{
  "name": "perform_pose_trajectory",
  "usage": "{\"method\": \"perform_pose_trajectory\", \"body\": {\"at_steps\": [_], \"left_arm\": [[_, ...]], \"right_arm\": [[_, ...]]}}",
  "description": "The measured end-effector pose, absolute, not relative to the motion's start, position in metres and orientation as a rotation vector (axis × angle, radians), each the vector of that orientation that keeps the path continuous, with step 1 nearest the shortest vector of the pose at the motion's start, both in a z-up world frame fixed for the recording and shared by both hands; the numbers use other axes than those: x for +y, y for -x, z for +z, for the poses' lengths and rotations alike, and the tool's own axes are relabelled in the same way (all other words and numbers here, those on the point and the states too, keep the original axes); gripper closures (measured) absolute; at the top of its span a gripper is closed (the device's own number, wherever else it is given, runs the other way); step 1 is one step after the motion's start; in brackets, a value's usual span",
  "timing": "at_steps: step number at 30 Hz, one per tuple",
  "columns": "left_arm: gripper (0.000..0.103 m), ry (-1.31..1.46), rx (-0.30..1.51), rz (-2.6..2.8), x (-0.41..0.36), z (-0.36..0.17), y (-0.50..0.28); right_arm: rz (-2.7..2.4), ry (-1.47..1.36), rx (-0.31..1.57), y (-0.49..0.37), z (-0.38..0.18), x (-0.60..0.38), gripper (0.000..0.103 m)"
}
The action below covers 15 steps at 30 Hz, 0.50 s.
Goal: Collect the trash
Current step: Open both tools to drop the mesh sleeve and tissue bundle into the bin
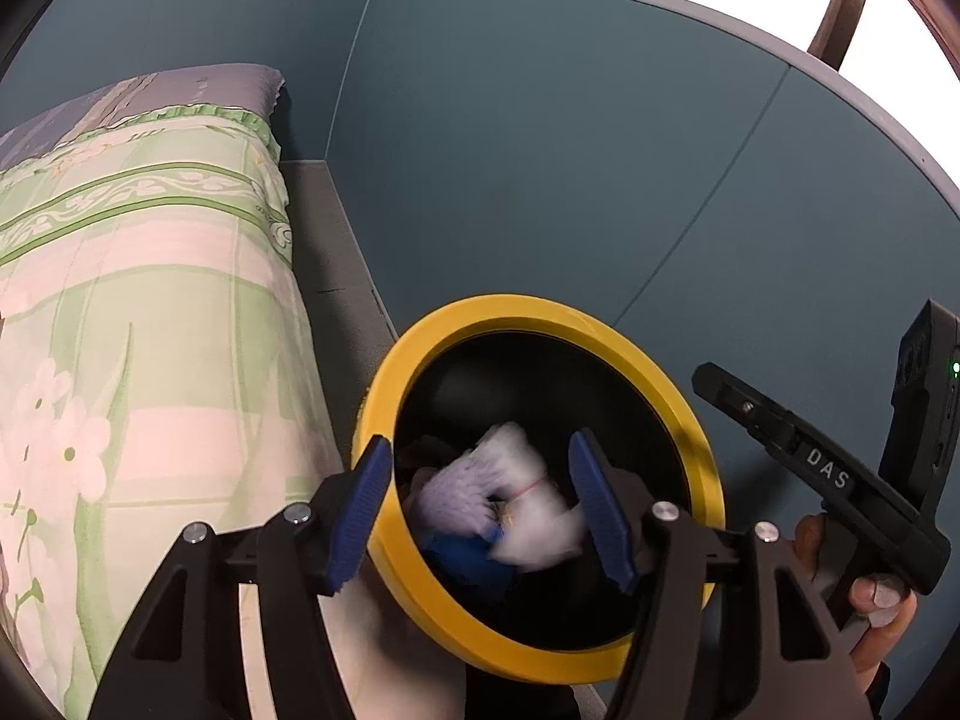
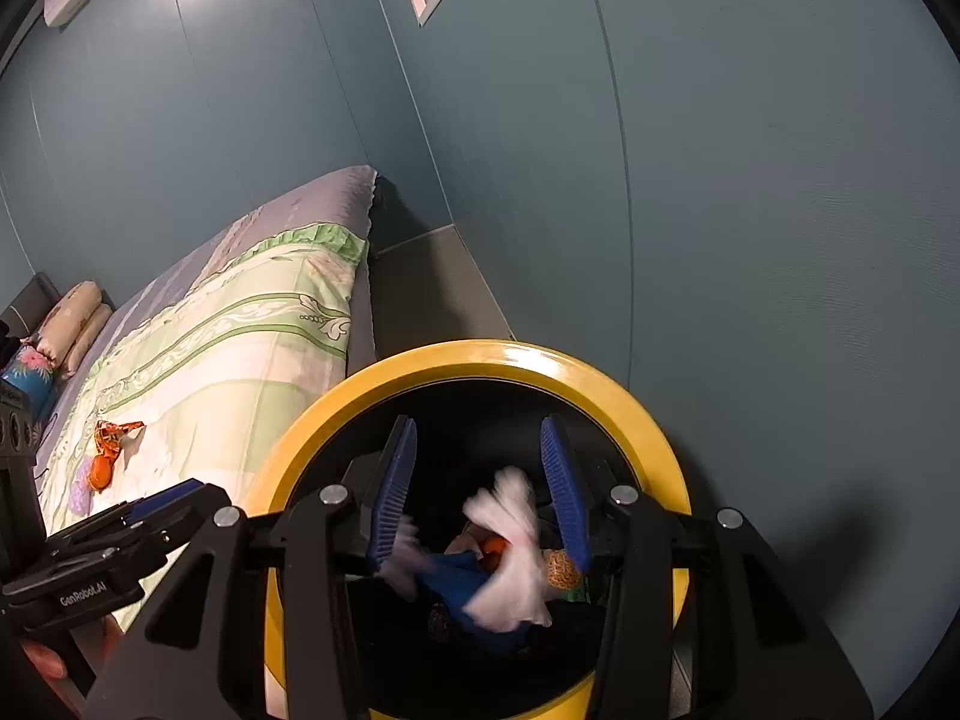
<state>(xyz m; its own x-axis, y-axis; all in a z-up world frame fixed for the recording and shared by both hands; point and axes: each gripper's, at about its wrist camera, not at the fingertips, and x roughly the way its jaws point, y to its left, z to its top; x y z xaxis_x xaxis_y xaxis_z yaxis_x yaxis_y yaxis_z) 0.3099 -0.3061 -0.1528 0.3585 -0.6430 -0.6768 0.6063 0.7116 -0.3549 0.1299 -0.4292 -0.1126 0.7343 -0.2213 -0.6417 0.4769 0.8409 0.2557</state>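
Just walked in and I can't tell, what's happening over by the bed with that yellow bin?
A person is collecting trash with a handheld gripper in each hand. Both the left gripper and the right gripper hang open over the yellow-rimmed bin beside the bed. Crumpled white paper shows blurred inside the bin, clear of the pads, with other scraps under it. More litter, including an orange wrapper, is lying on the bed cover.

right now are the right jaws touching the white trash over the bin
Apart. In the right wrist view the right gripper stands open, and the blurred white trash is between the jaws, clear of both, above the yellow bin.
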Motion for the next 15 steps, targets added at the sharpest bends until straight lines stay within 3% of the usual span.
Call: {"method": "perform_pose_trajectory", "body": {"at_steps": [8,15], "left_arm": [[0.037,0.062,0.851,-0.774,-0.285,-0.137,-0.317],[0.029,0.083,0.778,-0.716,-0.243,-0.105,-0.322]], "right_arm": [[-0.385,-0.418,0.615,-0.124,-0.102,-0.423,0.062],[-0.334,-0.392,0.561,-0.123,-0.074,-0.397,0.050]]}}
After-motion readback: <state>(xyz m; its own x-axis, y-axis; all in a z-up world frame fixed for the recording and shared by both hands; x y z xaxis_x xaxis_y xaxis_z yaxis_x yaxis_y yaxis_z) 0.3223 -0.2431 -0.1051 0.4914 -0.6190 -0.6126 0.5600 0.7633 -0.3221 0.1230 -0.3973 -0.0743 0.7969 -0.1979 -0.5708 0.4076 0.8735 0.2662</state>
